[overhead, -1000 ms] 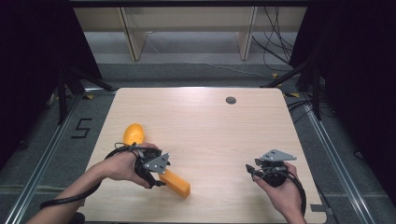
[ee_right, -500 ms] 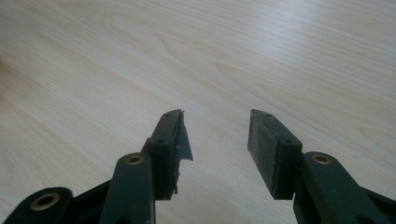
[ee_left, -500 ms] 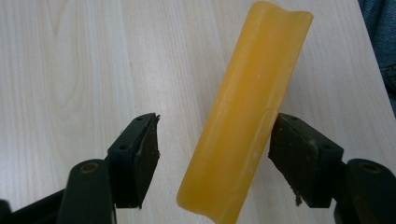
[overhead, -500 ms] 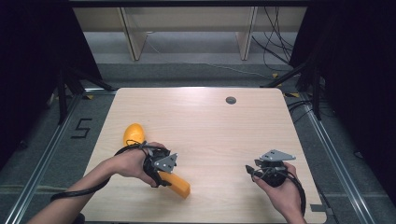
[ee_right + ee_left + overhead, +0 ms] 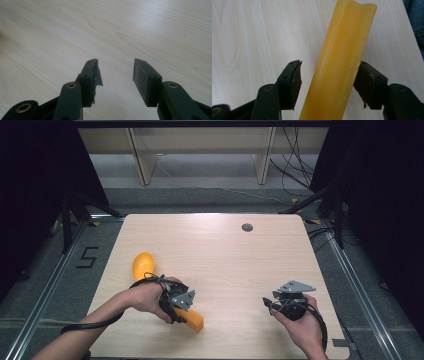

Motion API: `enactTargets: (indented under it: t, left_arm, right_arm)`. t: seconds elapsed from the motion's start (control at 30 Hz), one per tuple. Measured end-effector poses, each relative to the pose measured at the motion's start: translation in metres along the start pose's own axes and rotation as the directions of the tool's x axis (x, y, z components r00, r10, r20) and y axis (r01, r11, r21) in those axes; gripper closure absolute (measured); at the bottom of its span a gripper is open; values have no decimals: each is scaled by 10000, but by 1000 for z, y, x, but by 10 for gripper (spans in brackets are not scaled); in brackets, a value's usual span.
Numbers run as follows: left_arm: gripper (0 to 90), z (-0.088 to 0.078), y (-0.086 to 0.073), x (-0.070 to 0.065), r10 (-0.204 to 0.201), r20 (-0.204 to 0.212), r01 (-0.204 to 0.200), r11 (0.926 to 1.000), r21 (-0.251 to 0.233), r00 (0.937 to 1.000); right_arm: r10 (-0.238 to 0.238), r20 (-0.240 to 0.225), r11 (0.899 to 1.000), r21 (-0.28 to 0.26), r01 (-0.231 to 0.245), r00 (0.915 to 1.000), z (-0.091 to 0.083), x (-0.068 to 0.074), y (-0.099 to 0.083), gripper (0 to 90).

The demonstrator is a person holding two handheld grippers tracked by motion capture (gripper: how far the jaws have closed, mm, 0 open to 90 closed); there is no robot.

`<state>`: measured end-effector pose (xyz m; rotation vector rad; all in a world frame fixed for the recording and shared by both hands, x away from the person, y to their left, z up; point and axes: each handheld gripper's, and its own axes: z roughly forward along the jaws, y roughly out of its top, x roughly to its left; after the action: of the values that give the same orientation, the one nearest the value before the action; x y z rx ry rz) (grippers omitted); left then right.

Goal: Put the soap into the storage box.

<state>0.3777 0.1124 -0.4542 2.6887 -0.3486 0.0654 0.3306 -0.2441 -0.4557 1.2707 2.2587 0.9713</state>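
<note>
Item: yellow bar (image 5: 339, 62), lying on the table (image 5: 225, 255) near its front edge, between the left gripper (image 5: 327, 82)'s part-open jaws; only one pad touches. Right gripper (image 5: 116, 75): jaws wide, empty. Risk (judged): uneven closing could twist the bar free.

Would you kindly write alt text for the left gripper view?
A long yellow-orange bar lies between the open left tongs on a pale wooden table. One jaw touches its side; the other stands apart.
</note>
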Motion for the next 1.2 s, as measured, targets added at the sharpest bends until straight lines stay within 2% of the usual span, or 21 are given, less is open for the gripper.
enactTargets:
  t: [0.03, 0.07, 0.23, 0.27, 0.43, 0.47, 0.5, 0.53, 0.63, 0.67, 0.7, 0.73, 0.77, 0.83, 0.93, 1.1, 1.13, 1.2]
  left_arm:
    - [421, 1, 0, 0, -30, 78, 30, 10000, -12, 10000]
    - [440, 2, -1, 0, -29, 142, 28, 10000, 51, 9999]
    - [485, 3, -1, 0, -73, 305, 67, 9998, 196, 9995]
    - [497, 3, -1, 0, -73, 337, 63, 9995, 296, 9994]
    - [560, 0, -1, -4, -571, 544, 534, 9963, 678, 9969]
    - [578, 0, -1, -5, -702, 590, 660, 9953, 703, 9958]
    - [592, -1, -2, -6, -793, 592, 749, 9945, 733, 9951]
    - [599, -1, -3, -7, -1051, 594, 1007, 9923, 722, 9927]
    - [601, -1, -3, -8, -1369, 579, 1327, 9886, 706, 9889]
    - [599, -1, -3, -7, -1407, 614, 1359, 9878, 757, 9881]
    - [599, -1, -2, -6, -1407, 630, 1356, 9876, 791, 9880]
    - [595, 0, -2, -6, -1504, 664, 1447, 9859, 844, 9864]
    - [593, 0, -2, -6, -1504, 664, 1447, 9859, 844, 9864]
    - [584, 5, -2, -5, -1478, 707, 1397, 9843, 1078, 9865]
    - [598, 6, -2, -6, -1453, 717, 1366, 9841, 1137, 9868]
    - [603, 5, -2, -7, -1725, 664, 1640, 9795, 1172, 9828]
    - [604, 5, -3, -7, -1908, 597, 1834, 9768, 1110, 9798]
    - [605, 4, -4, -7, -2050, 505, 1985, 9738, 1112, 9775]
  right_arm:
    - [278, -8, 9996, 87, -278, 9996, -1, 2, 0, 551]
    - [-36, -110, 10000, -6, 36, 9999, 1, 0, 0, 550]
    - [30, -53, 10000, 47, -29, 10000, 0, 0, 0, 544]
    - [157, 160, 9998, 139, -159, 9997, -2, 1, 0, 543]
    - [22, 200, 10000, 87, -24, 9998, -1, -1, -1, 541]
    - [206, 159, 9997, 113, -208, 9997, -1, 0, 0, 541]
    - [199, 162, 9997, 145, -201, 9997, -1, 0, 0, 541]
    - [126, 168, 9999, 109, -128, 9998, -1, 0, 0, 541]
    - [-121, 29, 9999, -76, 121, 9999, 2, -1, -1, 540]
    - [178, 163, 9998, 102, -179, 9997, 0, 1, 0, 538]
    - [178, 163, 9998, 102, -179, 9997, 0, 1, 0, 538]
    - [-147, 47, 9999, -66, 147, 9999, 2, -2, -1, 538]
    - [-147, 47, 9999, -66, 147, 9999, 2, -2, -1, 538]
    - [73, 185, 10000, 38, -74, 9998, 0, -1, -1, 536]
    - [73, 178, 10000, 35, -74, 9998, 0, -1, -1, 535]
    - [72, 162, 10000, 54, -73, 9998, 0, -1, -1, 534]
    - [59, 171, 10000, 46, -60, 9998, 0, -1, -1, 533]
    - [259, 131, 9996, 124, -261, 9996, 0, 0, -1, 533]
